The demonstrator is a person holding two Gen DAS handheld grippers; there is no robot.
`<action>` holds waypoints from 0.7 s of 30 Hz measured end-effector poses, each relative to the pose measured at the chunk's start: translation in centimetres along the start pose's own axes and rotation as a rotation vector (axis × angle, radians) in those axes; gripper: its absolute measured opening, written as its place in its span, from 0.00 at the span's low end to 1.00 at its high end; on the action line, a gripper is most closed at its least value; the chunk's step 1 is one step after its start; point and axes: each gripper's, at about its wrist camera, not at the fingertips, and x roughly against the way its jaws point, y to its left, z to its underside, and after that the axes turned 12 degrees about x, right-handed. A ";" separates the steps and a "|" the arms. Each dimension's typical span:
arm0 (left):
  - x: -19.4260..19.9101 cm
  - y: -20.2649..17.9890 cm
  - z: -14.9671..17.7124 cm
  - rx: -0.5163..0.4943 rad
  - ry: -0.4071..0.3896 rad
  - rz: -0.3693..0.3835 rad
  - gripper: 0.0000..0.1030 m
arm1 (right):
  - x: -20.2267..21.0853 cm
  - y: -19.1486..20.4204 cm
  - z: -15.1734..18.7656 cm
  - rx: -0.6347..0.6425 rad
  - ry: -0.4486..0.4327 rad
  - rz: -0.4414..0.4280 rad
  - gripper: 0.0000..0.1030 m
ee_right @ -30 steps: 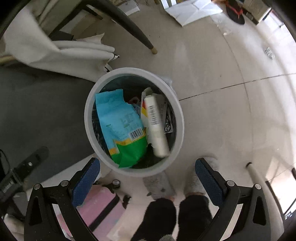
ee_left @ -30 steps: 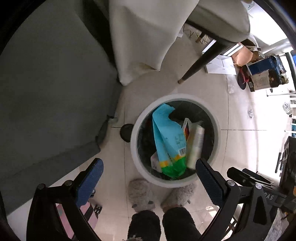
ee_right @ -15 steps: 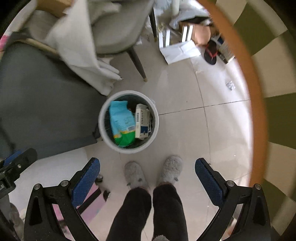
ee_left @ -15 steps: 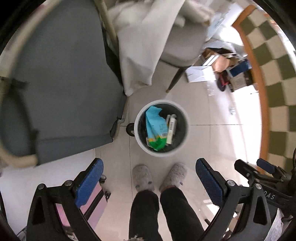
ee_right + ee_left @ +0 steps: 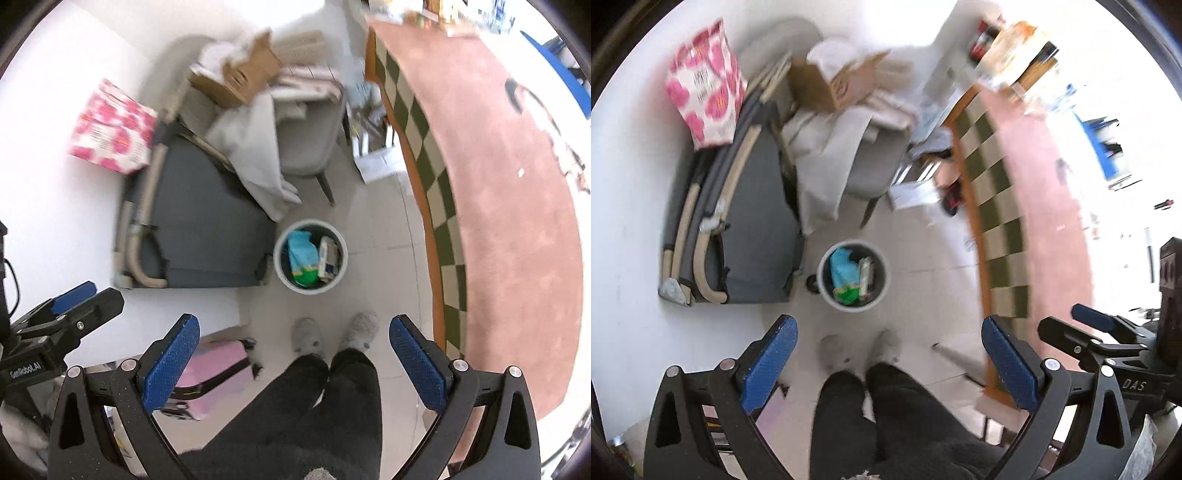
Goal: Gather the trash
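Both tools (image 5: 889, 365) (image 5: 294, 360) agape — bin (image 5: 280, 271) below

left tongs (image 5: 889, 369): spread wide, empty, aimed down | right tongs (image 5: 295, 365): spread wide, empty, aimed down | my legs (image 5: 332, 406) below both

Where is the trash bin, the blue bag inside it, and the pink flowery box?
trash bin (image 5: 341, 269): right wrist view, on its white rim.
blue bag (image 5: 303, 251): right wrist view, its middle.
pink flowery box (image 5: 705, 85): left wrist view, its front face.

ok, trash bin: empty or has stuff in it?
Has stuff. The trash bin stands upright on the floor, holding a blue-green pouch and a white pack.
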 end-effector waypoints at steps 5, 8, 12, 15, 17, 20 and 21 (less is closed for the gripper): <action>5.4 -0.8 0.2 -0.002 -0.037 0.082 0.99 | 6.5 1.8 0.1 0.030 -0.060 -0.036 1.00; 8.3 -1.1 0.5 -0.001 -0.070 0.109 0.99 | 9.4 2.9 0.4 0.052 -0.081 -0.063 1.00; 10.8 -1.1 0.9 0.005 -0.090 0.147 0.99 | 12.1 4.2 0.5 0.074 -0.099 -0.108 1.00; 12.0 -1.2 1.3 0.006 -0.100 0.161 0.99 | 13.2 4.9 0.7 0.093 -0.107 -0.115 1.00; 12.4 -1.1 1.5 0.007 -0.101 0.169 0.99 | 13.6 5.1 0.8 0.091 -0.109 -0.126 1.00; 12.8 -0.9 1.8 0.010 -0.100 0.179 0.99 | 14.1 5.3 0.9 0.099 -0.108 -0.125 1.00; 13.0 -0.9 1.9 0.011 -0.103 0.178 0.99 | 14.2 5.3 1.0 0.100 -0.106 -0.129 1.00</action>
